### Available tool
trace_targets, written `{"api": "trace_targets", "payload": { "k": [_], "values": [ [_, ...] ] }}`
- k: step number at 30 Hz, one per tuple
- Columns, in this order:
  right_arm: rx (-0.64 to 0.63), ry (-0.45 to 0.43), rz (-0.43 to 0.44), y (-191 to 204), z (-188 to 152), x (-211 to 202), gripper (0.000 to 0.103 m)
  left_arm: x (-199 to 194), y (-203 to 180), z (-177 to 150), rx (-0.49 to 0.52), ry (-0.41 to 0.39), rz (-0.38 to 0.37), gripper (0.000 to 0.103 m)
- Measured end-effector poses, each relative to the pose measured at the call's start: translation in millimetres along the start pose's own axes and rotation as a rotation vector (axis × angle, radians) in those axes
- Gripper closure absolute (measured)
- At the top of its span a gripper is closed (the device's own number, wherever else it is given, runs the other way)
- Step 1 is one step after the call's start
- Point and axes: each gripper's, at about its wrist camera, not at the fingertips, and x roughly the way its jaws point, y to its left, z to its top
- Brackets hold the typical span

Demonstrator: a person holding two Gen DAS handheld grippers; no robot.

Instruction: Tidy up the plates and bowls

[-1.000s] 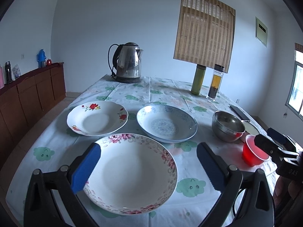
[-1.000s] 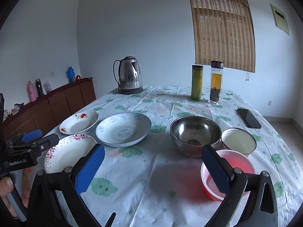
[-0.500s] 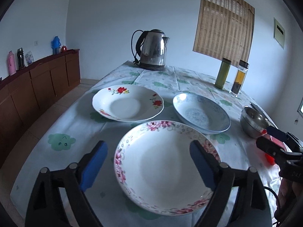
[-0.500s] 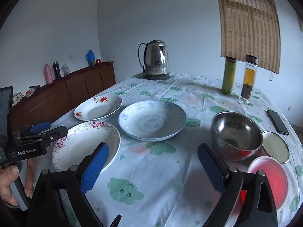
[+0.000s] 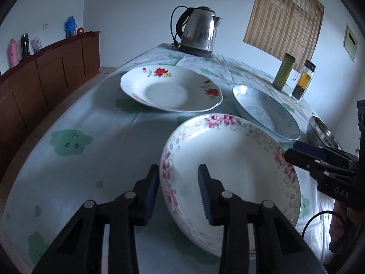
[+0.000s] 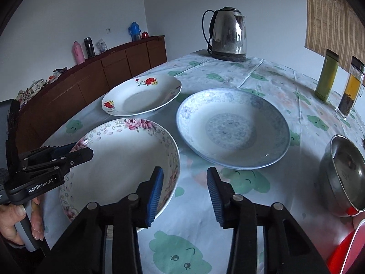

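Left claw (image 5: 178, 188) partly spread, straddling the near-left rim of the pink-flowered plate (image 5: 230, 171), pads not yet pressed on it. Right claw (image 6: 185, 190) partly spread too, pinching nothing, left pad just beside that plate's right rim. Plate lying nearest on the bench (image 5: 91, 159), over a cloth with green cloud prints. Behind it, red-flowered plate (image 5: 171, 89) and blue-patterned plate (image 6: 232, 127) side by side. Steel bowl (image 6: 342, 171) to the right; kettle (image 6: 228, 33) at the far end.

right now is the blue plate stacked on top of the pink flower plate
No, the blue plate sits by itself on the tablecloth, beside the pink flower plate rather than on top of it.
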Motion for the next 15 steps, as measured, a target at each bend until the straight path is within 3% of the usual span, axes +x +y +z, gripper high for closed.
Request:
{"api": "trace_targets", "payload": {
  "k": [3, 11, 15],
  "values": [
    [-0.010, 0.026, 0.002, 0.9, 0.0, 8.3, 0.073, 2.5, -0.9, 0.7, -0.001, 0.014, 0.001, 0.076],
    [-0.030, 0.064, 0.046, 7.4, -5.1, 21.2, 0.085, 7.2, -2.0, 0.8, -0.004, 0.043, -0.020, 0.077],
    [-0.056, 0.049, 0.032, 11.4, -5.8, 21.7, 0.086, 9.6, -4.8, 1.3, 0.007, 0.045, -0.008, 0.077]
  ]
}}
